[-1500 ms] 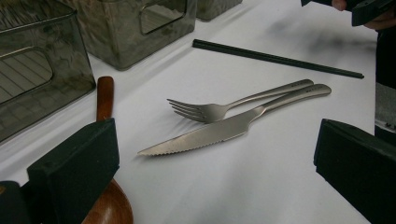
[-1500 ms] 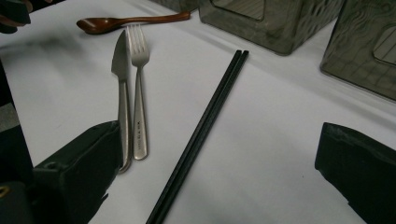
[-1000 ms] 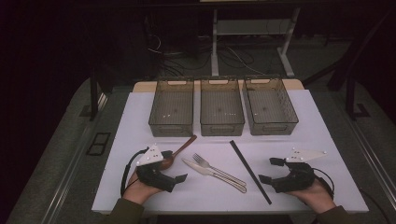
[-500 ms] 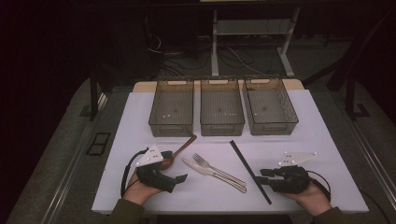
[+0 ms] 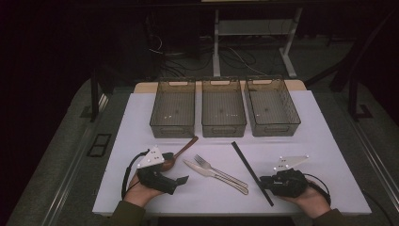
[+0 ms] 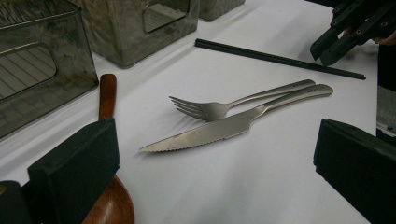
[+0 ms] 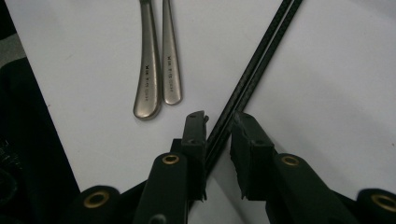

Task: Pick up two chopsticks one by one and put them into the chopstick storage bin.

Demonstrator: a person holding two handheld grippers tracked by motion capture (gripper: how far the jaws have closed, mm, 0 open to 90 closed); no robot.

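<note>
A pair of black chopsticks (image 5: 247, 165) lies slanted on the white table (image 5: 324, 141), right of a steel fork (image 5: 217, 169) and knife (image 5: 207, 172). My right gripper (image 7: 219, 122) straddles the near end of the chopsticks (image 7: 254, 74). Its jaws have just been closing, and a small gap remains beside the right pad (image 7: 243, 140). The knife handle (image 7: 147, 70) and fork handle (image 7: 170, 60) lie just left of it. My left gripper (image 6: 215, 163) rests wide open with nothing between its jaws. A wooden spoon (image 6: 107, 95) has its bowl under the left jaw.
Three clear empty bins (image 5: 173, 108) (image 5: 223, 107) (image 5: 272, 106) stand in a row across the back of the table. Beyond them are table legs and cables on the dark floor. Bare white surface lies at the far right and front middle.
The right gripper's jaws have narrowed from wide open to a slim gap around the chopsticks' near end. The left hand and the cutlery have kept still.
</note>
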